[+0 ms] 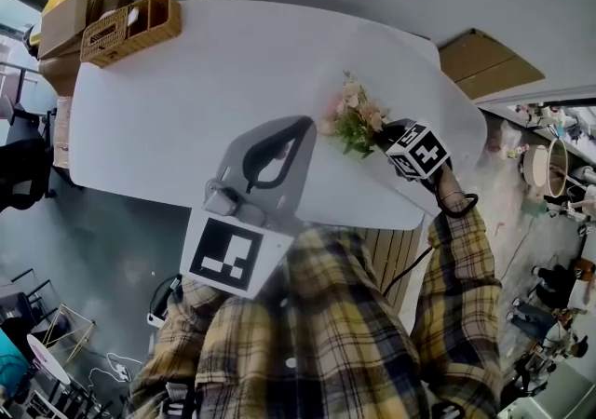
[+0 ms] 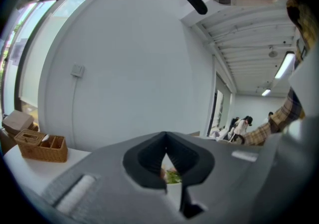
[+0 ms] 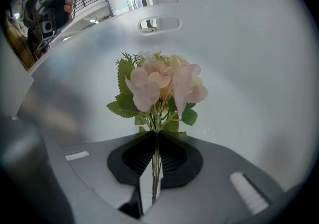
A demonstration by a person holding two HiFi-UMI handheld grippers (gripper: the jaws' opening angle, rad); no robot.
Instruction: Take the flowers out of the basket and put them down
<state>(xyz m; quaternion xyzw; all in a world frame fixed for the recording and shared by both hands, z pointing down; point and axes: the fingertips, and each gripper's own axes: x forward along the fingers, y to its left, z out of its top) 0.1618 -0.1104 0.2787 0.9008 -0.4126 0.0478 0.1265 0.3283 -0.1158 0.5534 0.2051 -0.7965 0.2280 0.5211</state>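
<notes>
A small bunch of pale pink flowers (image 1: 356, 114) with green leaves hangs over the right part of the white table (image 1: 186, 110). My right gripper (image 1: 386, 138) is shut on its thin stems. In the right gripper view the flowers (image 3: 162, 86) stand upright above the right gripper (image 3: 156, 138), with the stems pinched between the dark pads. The woven basket (image 1: 130, 28) sits at the table's far left corner, apart from both grippers. My left gripper (image 1: 298, 124) is raised over the table's middle, its jaws shut with nothing between them. The basket (image 2: 41, 146) shows low at the left of the left gripper view.
Cardboard boxes (image 1: 65, 17) stand beyond the basket at the far left. A flat piece of cardboard (image 1: 489, 63) lies on the floor past the table's right end. A wooden slatted seat (image 1: 391, 263) sits below the table's near edge. People (image 2: 241, 128) stand far off in the room.
</notes>
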